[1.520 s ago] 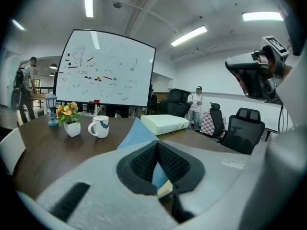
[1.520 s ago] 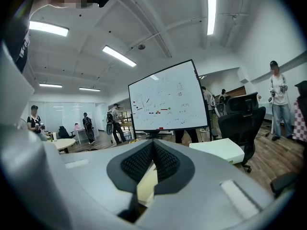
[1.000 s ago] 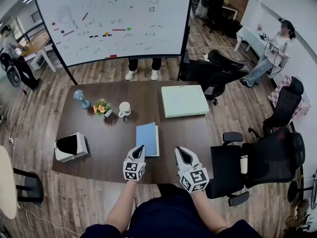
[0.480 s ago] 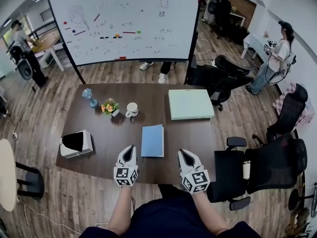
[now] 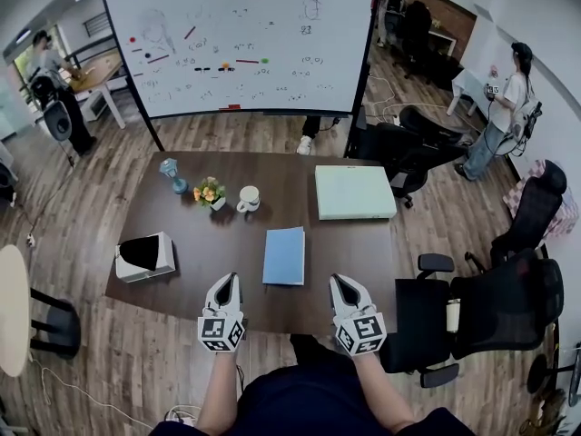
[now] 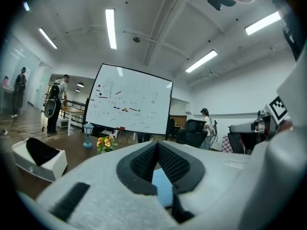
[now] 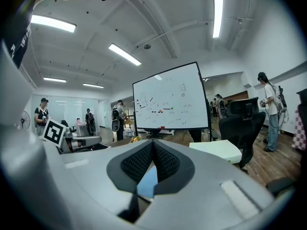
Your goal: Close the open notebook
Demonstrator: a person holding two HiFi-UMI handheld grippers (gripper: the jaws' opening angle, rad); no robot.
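Note:
A blue notebook (image 5: 284, 255) lies shut and flat on the dark brown table (image 5: 363, 243), near its front middle. My left gripper (image 5: 227, 281) hovers at the front edge, down and left of the notebook and apart from it. On the other side my right gripper (image 5: 338, 281) sits just right of the notebook's near corner. Both are shut with nothing held. In the left gripper view the gripper (image 6: 157, 144) has its pads meeting, and the blue cover (image 6: 163, 188) shows below them. The right gripper view shows that gripper (image 7: 153, 143) the same way, above the cover (image 7: 147, 181).
A white box with a black inside (image 5: 145, 255) stands at the table's left. A blue figurine (image 5: 170, 173), a small flower pot (image 5: 211, 193) and a white mug (image 5: 247, 199) line the back. A pale green box (image 5: 354, 192) lies back right. Black office chairs (image 5: 486, 302) crowd the right side.
My left gripper drew back from the notebook's near left edge toward the table's front. The notebook's cover now lies flat. The right gripper barely moved.

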